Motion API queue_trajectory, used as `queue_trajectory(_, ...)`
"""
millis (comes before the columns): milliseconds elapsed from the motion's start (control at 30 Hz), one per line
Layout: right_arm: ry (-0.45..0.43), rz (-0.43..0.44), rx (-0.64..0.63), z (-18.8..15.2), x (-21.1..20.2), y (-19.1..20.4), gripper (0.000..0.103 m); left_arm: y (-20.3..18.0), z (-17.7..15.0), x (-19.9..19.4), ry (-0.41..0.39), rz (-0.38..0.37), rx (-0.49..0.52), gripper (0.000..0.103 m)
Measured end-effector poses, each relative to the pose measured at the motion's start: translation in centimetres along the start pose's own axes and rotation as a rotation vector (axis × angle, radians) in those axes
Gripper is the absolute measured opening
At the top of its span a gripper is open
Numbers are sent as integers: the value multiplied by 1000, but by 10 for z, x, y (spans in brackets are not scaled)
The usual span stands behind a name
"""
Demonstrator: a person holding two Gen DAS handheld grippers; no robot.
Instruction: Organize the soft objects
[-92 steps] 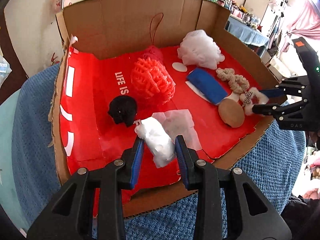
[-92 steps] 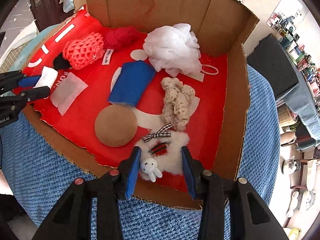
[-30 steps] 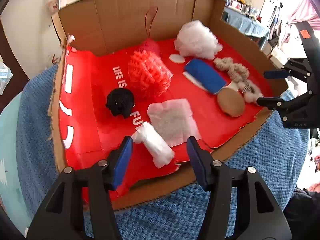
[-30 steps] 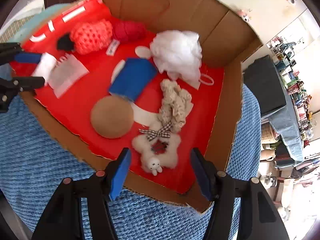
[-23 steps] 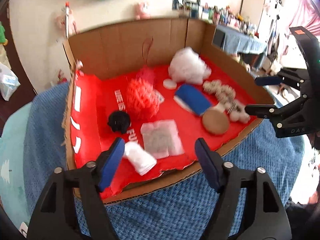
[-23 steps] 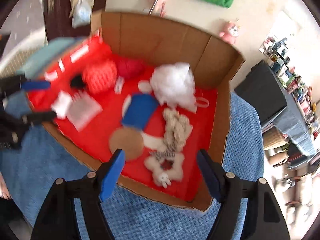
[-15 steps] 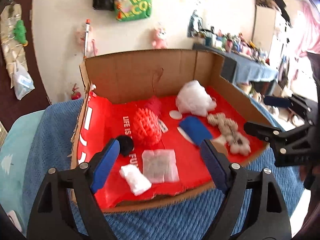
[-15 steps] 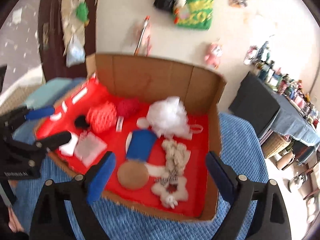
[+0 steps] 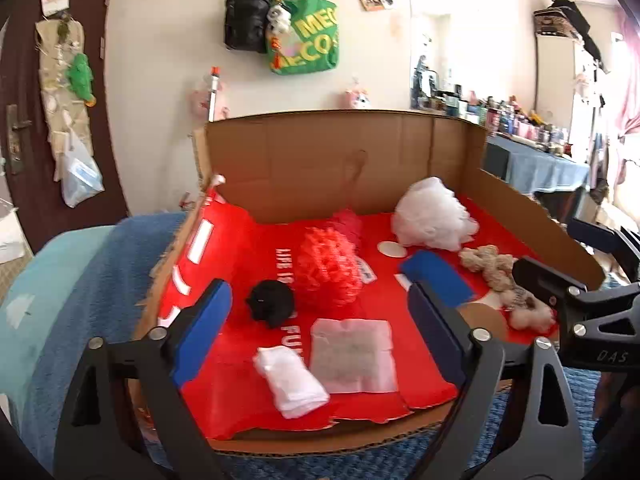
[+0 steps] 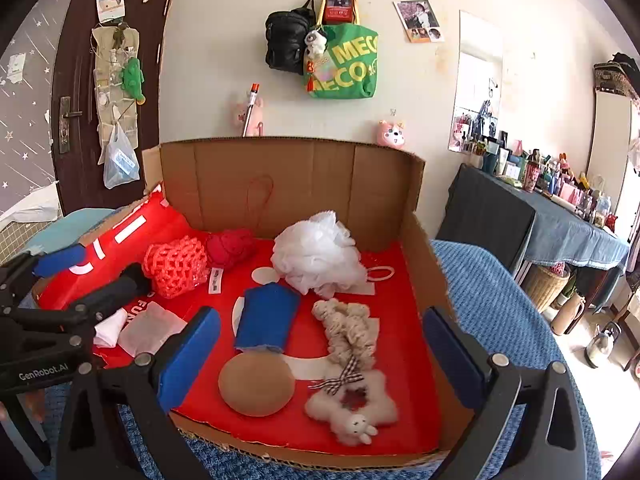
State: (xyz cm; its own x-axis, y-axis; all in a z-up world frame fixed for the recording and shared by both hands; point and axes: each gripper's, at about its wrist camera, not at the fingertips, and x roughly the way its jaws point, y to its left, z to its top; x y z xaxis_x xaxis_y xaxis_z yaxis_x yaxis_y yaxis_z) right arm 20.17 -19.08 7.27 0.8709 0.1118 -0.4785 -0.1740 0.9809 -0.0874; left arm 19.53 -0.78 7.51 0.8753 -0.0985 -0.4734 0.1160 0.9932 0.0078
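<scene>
Both tongs are hanging wide apart and gripping nothing, the left tongs [image 9: 316, 338] above the near edge of the shallow red-lined cardboard box [image 10: 392, 184], the right tongs [image 10: 320, 344] likewise. All soft things are lying inside: nearest, the rolled white cloth [image 9: 290, 380] and white fluffy bunny charm [image 10: 354, 408]; then the flat white pad [image 9: 354, 354] and round tan sponge [image 10: 256, 386]; farthest, the white mesh puff [image 10: 316, 258]. Judging by this, the sorting looks nearly or fully finished.
</scene>
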Motion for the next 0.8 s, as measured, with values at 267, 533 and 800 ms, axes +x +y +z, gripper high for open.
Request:
queue_trajectory(267,23,-6,0,-7,9,4,103,1,-6,4,4,43,-2,98)
queue_trajectory(533,48,-17,39,-10,14,-4,103,1,-9,14,50,58,3,99)
queue_trajectory(800,57,-21,29,-12,15,-2,103,4,-9,16,65,58,-12,99)
